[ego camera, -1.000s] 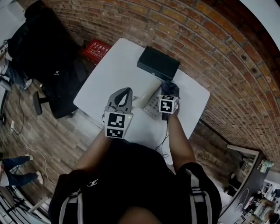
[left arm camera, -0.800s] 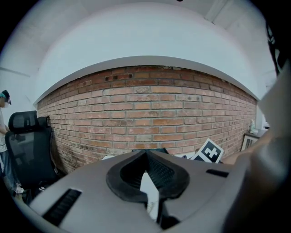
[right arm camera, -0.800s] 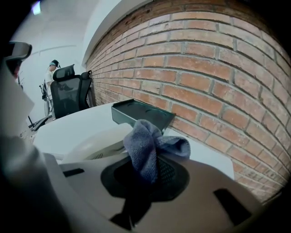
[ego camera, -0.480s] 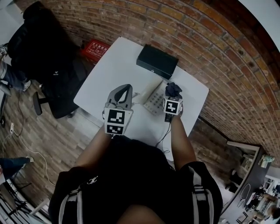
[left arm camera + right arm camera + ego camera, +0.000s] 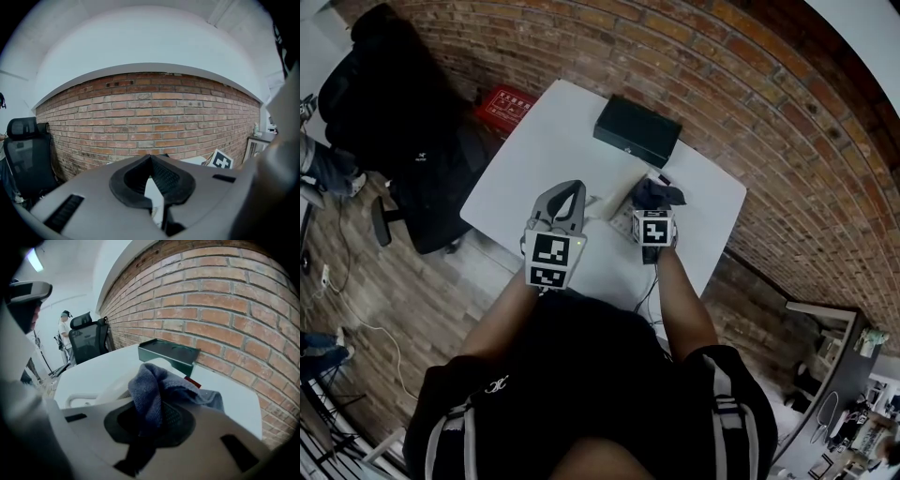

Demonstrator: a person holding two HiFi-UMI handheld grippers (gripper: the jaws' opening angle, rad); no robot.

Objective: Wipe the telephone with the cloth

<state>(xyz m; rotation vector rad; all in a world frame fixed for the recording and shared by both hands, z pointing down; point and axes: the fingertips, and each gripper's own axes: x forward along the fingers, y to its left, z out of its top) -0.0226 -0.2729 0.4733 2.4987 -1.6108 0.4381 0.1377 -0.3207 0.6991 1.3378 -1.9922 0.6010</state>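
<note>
Blue-grey cloth (image 5: 149, 380) is pinched tight in my right gripper (image 5: 151, 420) over the telephone (image 5: 622, 204) near the table (image 5: 546, 141) right edge. I'd drag flat, light strokes (left gripper (image 5: 152, 180) is closed, empty).

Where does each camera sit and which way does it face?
Head view: on the head, looking down at table and telephone; arms, torso show.
Left gripper view: on left gripper, facing brick wall; shut fingers show.
Right gripper view: on right gripper, facing black box; fingers clamp cloth.
Head and right gripper views share cloth, black box.
</note>
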